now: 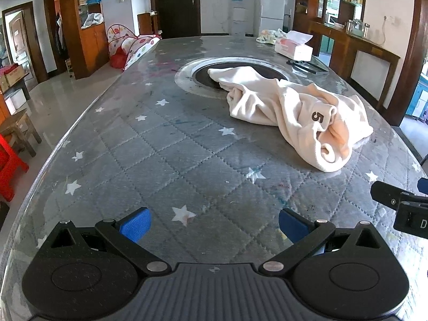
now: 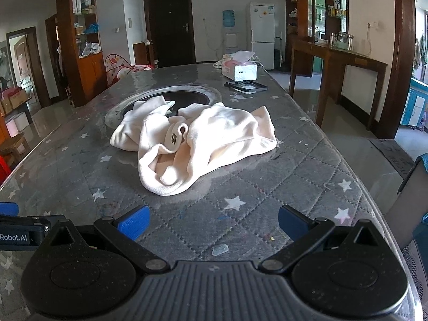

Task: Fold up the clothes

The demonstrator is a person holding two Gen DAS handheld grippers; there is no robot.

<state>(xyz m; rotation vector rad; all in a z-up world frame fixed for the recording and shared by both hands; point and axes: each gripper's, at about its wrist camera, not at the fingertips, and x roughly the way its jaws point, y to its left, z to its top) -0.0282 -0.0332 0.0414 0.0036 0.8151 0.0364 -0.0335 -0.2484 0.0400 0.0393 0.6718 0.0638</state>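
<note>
Both tongs, the left tongs [image 1: 212,224] and the right tongs [image 2: 214,223], are wide open and hold nothing. A crumpled cream sweatshirt [image 2: 192,144] lies mid-frame on the counter [image 2: 80,165]. Folding hasn't started; next, probably spread it flat.

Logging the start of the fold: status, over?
Left gripper and right gripper open, holding nothing. Cream garment crumpled on the table, untouched. Tissue box beyond it, not in the way.

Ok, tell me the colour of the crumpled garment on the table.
Cream, with a dark "5" printed on it; the garment shows best in the right wrist view.
</note>
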